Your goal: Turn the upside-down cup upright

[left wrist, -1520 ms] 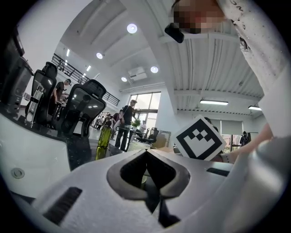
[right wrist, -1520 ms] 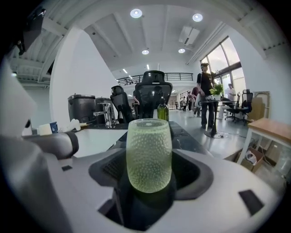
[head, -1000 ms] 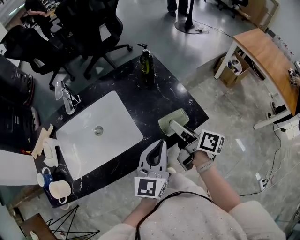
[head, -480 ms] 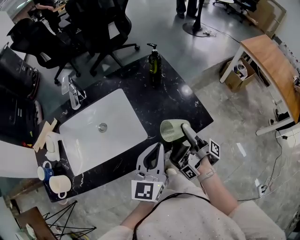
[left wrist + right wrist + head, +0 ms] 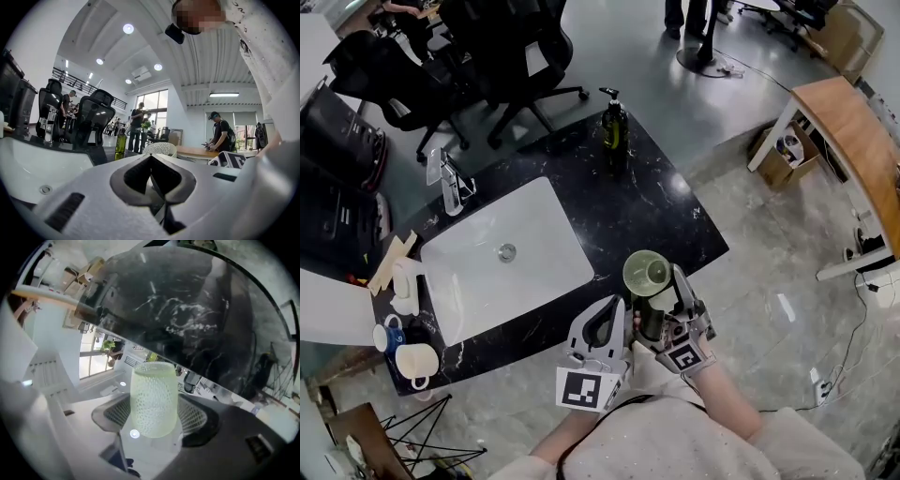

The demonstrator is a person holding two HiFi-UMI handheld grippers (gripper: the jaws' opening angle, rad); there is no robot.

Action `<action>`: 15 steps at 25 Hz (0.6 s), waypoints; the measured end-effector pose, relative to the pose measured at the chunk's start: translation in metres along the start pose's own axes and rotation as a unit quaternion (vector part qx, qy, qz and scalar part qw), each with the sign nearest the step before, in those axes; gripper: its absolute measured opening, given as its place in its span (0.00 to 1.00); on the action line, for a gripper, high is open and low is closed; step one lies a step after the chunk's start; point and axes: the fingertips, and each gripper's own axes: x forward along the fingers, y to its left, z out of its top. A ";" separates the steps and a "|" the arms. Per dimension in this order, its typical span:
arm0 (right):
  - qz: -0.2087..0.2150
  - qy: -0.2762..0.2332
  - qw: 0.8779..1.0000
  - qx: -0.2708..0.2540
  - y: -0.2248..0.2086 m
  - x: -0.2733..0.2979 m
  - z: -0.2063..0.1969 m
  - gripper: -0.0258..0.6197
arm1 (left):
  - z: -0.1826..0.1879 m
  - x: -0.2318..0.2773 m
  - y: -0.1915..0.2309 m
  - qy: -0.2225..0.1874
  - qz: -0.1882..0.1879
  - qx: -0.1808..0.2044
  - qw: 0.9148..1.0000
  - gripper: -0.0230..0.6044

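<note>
A pale green textured cup (image 5: 649, 274) is held above the front edge of the black marble counter (image 5: 628, 202), its open mouth facing up toward the head camera. My right gripper (image 5: 654, 292) is shut on its sides. In the right gripper view the cup (image 5: 153, 399) sits between the two ribbed pads (image 5: 117, 414). My left gripper (image 5: 612, 305) hovers just left of the cup, jaws shut with nothing in them. In the left gripper view the cup (image 5: 160, 149) shows just past the tips of my left gripper (image 5: 151, 159).
A white sink basin (image 5: 502, 258) with a faucet (image 5: 450, 183) fills the counter's left half. A green soap bottle (image 5: 614, 127) stands at the back. Mugs (image 5: 417, 361) sit at the front left corner. Office chairs stand behind; a wooden desk (image 5: 853, 141) is at the right.
The right gripper has rolled over with the cup, so the cup's mouth has swung from facing away to facing up. It also drew slightly nearer the person. The left gripper barely moved.
</note>
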 end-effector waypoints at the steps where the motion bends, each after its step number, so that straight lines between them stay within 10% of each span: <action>1: 0.006 -0.004 1.000 0.013 -0.001 -0.001 0.002 0.50 | 0.000 0.000 -0.001 0.003 0.000 -0.003 1.000 0.05; 15: 0.058 0.039 0.996 0.051 -0.003 -0.001 0.007 0.50 | -0.005 0.018 -0.015 0.017 -0.019 0.001 1.000 0.05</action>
